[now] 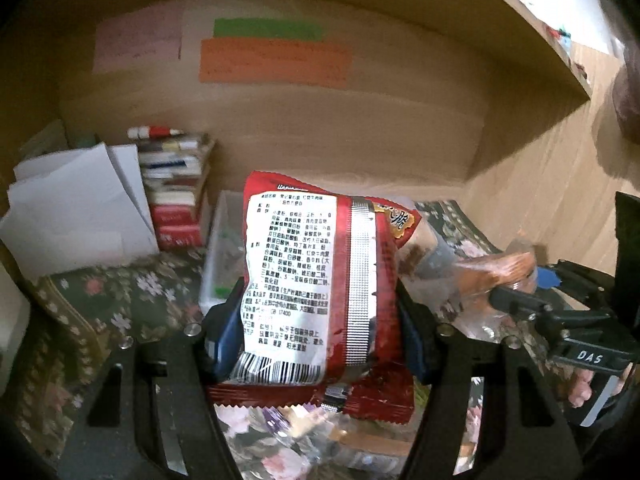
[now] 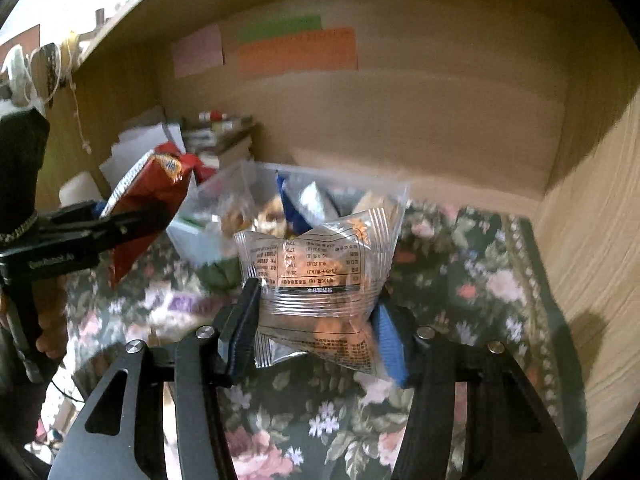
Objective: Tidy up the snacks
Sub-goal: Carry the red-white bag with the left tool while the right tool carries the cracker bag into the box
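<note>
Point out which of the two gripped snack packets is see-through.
The clear packet in the right gripper: orange snacks show through it. The left gripper's red packet is opaque foil.

The snack packet (image 1: 320, 288) is red with a white printed label and silver strip; the cloth (image 2: 460, 280) is dark green with pink flowers; the pads (image 2: 390, 340) are blue.
</note>
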